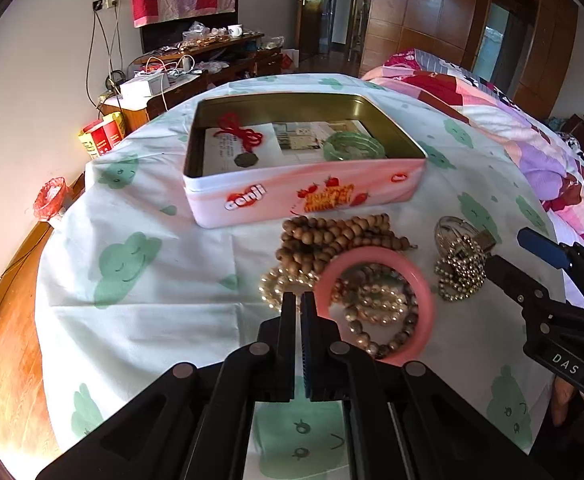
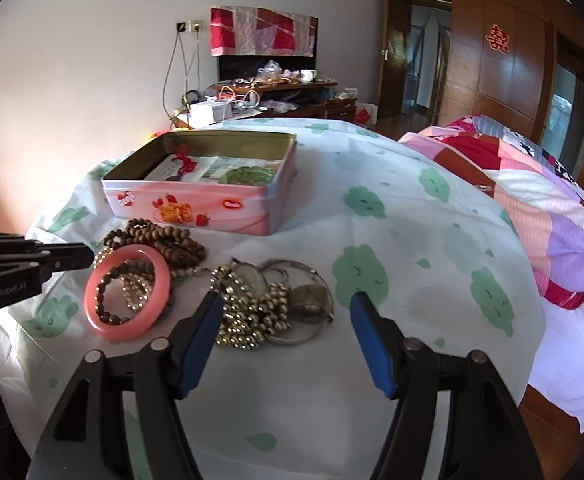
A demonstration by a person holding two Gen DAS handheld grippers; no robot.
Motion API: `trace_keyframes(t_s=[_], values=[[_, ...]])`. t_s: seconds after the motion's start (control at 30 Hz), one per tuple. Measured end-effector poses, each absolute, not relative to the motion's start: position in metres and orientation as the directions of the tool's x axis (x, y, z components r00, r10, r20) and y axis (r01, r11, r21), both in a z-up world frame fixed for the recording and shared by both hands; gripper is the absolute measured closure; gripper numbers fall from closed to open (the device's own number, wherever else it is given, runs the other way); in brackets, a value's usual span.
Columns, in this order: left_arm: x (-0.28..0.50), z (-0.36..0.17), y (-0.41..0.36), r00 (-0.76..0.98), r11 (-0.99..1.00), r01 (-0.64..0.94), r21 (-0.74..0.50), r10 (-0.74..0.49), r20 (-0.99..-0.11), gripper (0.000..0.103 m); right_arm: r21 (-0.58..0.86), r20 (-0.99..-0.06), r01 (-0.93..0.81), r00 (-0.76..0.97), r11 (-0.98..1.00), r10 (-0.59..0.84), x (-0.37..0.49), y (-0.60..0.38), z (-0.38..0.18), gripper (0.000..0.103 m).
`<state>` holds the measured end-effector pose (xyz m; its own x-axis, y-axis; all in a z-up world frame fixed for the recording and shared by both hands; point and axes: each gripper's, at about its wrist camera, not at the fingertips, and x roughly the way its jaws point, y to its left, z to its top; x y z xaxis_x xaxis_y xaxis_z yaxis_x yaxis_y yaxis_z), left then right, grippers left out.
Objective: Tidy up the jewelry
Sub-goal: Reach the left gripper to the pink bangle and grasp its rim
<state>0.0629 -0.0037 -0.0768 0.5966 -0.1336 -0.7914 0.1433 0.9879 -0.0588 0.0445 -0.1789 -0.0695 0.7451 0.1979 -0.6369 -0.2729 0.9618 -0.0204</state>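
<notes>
Pink bangle (image 1: 373, 305) sits by your L gripper (image 1: 299, 300), clenched empty; R gripper (image 2: 286, 312) spread wide over chains (image 2: 252, 312).

Free: bare cloth (image 2: 371, 360) ahead and right of the right gripper (image 2: 286, 312), its fingers wide apart | Blocked: jewelry heap (image 2: 260, 308) between the fingertips, pink bangle (image 2: 128, 292) to the left, open tin (image 2: 212, 204) behind | Left gripper (image 1: 299, 300) fingers together beside the bangle
</notes>
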Motion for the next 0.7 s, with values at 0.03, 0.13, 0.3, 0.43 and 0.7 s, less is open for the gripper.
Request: trace_keyframes(t_s=[0.03,0.13,0.3,0.43,0.7], values=[[0.0631,-0.0776,-0.0041,0.595,0.988,0.143,-0.059,-0.133,-0.793,0.101,-0.020,-0.637,-0.271,0.745,0.962,0.197,0.0433,-0.1790,-0.0694,0.033],[0.0635,-0.0790,-0.0046,0.588,0.987,0.146,-0.066,-0.140,-0.796,0.101,-0.024,-0.635,-0.265,0.748,0.964,0.190,0.0429,-0.1792,-0.0692,0.031],[0.0607,-0.0758,-0.0086,0.592,0.985,0.156,-0.071,-0.151,-0.792,0.101,-0.044,-0.637,-0.271,0.749,0.961,0.182,0.0411,-0.1752,-0.0716,0.029],[0.0596,-0.0745,-0.0108,0.592,0.985,0.158,-0.069,-0.151,-0.792,0.101,-0.046,-0.636,-0.272,0.750,0.961,0.182,0.0403,-0.1749,-0.0721,0.029],[0.0545,-0.0702,-0.0084,0.623,0.986,0.150,-0.076,-0.154,-0.767,0.039,-0.047,-0.635,-0.270,0.751,0.962,0.180,0.0400,-0.1749,-0.0721,0.029]])
